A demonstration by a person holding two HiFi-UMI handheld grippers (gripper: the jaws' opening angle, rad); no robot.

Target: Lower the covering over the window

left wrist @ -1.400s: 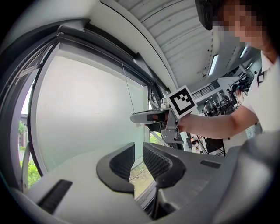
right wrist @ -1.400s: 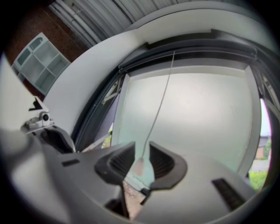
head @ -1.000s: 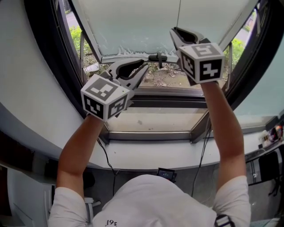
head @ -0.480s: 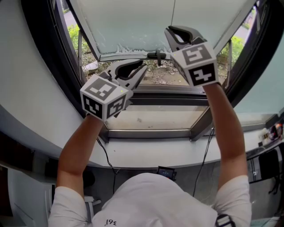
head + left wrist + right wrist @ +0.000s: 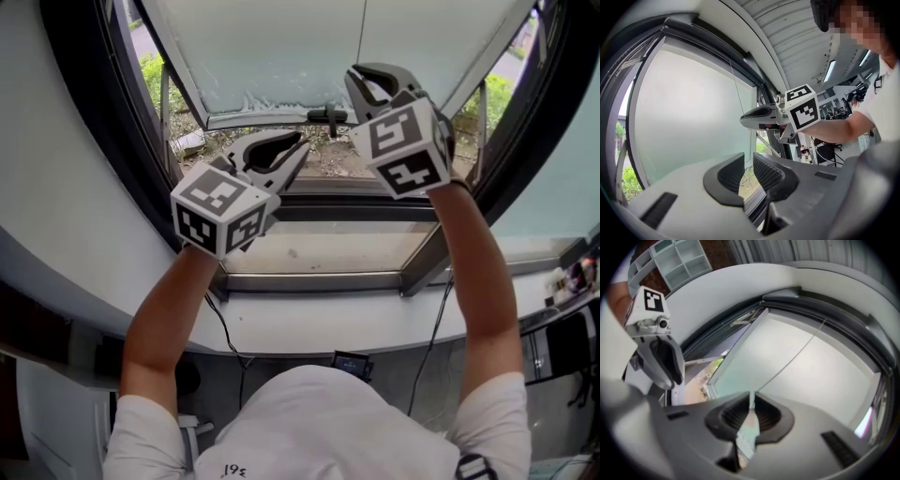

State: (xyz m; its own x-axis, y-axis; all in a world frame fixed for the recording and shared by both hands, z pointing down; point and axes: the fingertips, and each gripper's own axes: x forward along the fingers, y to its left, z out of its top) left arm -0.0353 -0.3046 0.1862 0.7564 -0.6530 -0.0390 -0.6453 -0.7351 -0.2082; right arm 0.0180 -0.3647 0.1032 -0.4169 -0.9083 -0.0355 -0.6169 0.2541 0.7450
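Blind (image 5: 281, 47) sits part-way down the window. It is a pale sheet filling the top of the head view, and its bottom rail (image 5: 253, 118) runs across from 9 to 3 o'clock. Greenery (image 5: 155, 75) shows under the rail, above the sill (image 5: 319, 253).

Now the line that matters: the pull cord (image 5: 362, 33). It is thin and taut and hangs on the 12-to-6 axis, dropping straight into the right tongs (image 5: 361, 82). Seen from that gripper's own camera, the jaws stand narrow with the cord caught between the ribbed pads, so I read that as a grip on the cord. The cord leaves those tongs toward 12 o'clock, with the rail just off at their 9 o'clock.

The left tongs (image 5: 298, 148) hang lower, at about 7 o'clock from the right pair, with their tips pointing at the gap under the rail. Their jaws show only a slim gap with nothing in it, and daylight comes through between the pads.

So the right hand is the one on the job, and the left is near but not involved. As I judge it, the next move has to follow the cord's own line toward 6 o'clock. A pull off to 3 or 9 o'clock could let that thin cord slide out of the pads.
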